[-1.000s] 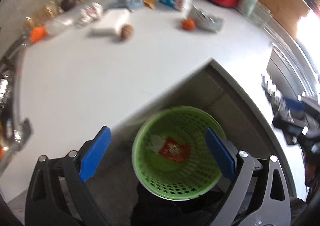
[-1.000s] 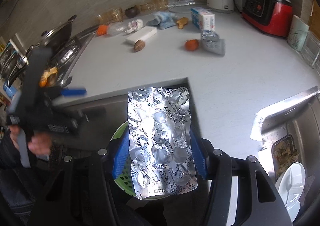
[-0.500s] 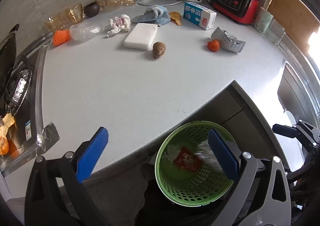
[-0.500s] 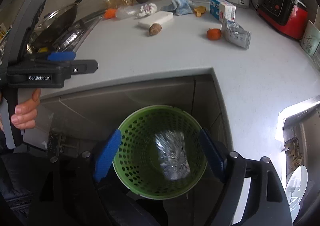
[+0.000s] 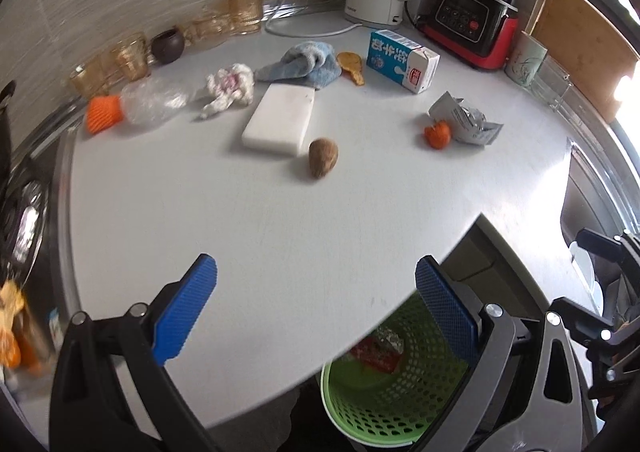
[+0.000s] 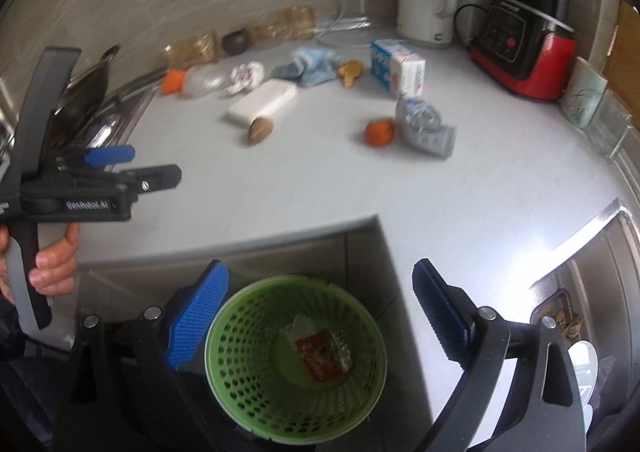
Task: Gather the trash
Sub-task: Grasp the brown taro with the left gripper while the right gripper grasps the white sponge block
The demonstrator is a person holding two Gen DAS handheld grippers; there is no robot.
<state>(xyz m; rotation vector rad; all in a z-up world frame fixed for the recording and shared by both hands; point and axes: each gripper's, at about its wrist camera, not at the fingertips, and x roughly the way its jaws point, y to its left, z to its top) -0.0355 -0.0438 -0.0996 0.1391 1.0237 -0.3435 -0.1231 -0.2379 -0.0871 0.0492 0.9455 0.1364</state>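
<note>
Both claws are spread wide and grasp nothing. The right claw hangs over a green basket below the bench edge; inside lie a red wrapper and a foil blister pack. The left claw hovers over the bench, where a crumpled tissue and foil packet lie.

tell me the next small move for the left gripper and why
Probably ease the left gripper forward toward the brown nut-like piece. Both grippers are open and empty, the green basket already holds wrappers, and that piece is the nearest loose item on the counter.
</note>
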